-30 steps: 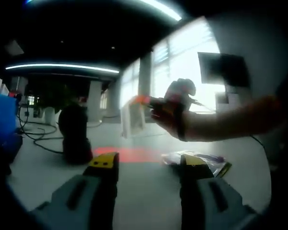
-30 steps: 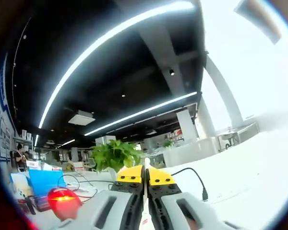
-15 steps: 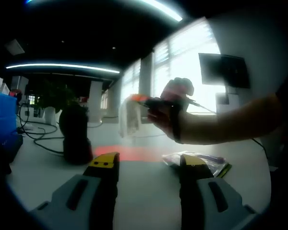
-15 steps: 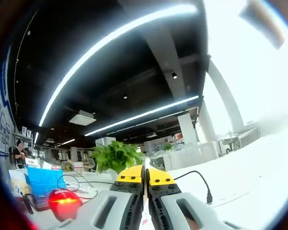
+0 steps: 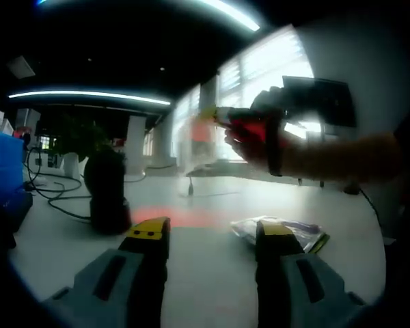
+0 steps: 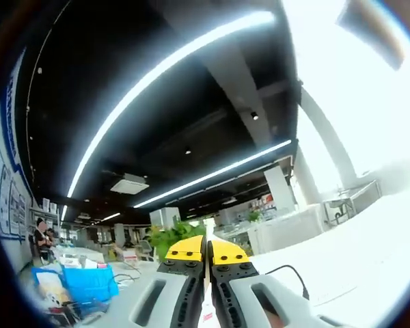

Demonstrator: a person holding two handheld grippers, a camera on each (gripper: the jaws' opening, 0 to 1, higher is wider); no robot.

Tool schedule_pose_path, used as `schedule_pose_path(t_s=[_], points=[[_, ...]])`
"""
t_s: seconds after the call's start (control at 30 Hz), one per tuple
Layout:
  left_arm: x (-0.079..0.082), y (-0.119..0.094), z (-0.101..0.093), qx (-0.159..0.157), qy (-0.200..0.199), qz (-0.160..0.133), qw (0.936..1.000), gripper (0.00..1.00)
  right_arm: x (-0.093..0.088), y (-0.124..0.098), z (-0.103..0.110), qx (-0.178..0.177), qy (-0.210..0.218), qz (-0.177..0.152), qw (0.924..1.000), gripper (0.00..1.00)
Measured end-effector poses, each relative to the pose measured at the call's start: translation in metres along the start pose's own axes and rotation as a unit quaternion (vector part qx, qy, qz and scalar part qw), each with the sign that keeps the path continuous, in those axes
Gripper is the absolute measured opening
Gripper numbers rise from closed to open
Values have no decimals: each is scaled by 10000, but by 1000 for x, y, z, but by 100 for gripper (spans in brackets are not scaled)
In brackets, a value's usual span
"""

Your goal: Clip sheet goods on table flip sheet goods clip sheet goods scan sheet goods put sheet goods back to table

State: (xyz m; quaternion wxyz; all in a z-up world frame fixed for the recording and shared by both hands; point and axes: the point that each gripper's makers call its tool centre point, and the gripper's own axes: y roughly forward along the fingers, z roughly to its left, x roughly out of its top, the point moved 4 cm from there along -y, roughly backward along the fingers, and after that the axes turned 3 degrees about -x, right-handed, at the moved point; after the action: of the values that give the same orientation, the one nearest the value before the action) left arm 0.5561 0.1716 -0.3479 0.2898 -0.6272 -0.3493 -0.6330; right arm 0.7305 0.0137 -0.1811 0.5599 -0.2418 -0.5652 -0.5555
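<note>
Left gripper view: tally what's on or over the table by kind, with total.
Sheet goods packs: 2, one held up in the right tongs as a blurred sheet, one lying on the table
Black scanner: 1
Blue bin: 1
Total: 4

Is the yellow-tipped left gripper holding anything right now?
No. The left gripper has its jaws standing apart over the bare white table, with nothing between them.

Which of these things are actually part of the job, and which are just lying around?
Part of the job:
- sheet packet clamped in the right hand-held gripper, held up in the air
- black scanner on the white table
- left hand-held gripper, open over the table

Just lying about:
- plastic-wrapped packet on the table
- blue box
- cables
- potted plant
</note>
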Motion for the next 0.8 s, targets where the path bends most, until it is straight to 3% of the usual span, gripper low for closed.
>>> schedule_pose_path(t_s=[0.13, 0.5, 0.8], points=[[0, 0, 0, 11, 29, 22, 10000, 43, 19, -12, -3, 29, 217, 40, 9998, 0], [-1, 0, 2, 65, 57, 64, 9999, 43, 48, -11, -16, 201, 570, 255, 9978, 0], [-2, 1, 1, 64, 77, 83, 9999, 43, 63, -14, -7, 526, 740, 525, 9945, 0]])
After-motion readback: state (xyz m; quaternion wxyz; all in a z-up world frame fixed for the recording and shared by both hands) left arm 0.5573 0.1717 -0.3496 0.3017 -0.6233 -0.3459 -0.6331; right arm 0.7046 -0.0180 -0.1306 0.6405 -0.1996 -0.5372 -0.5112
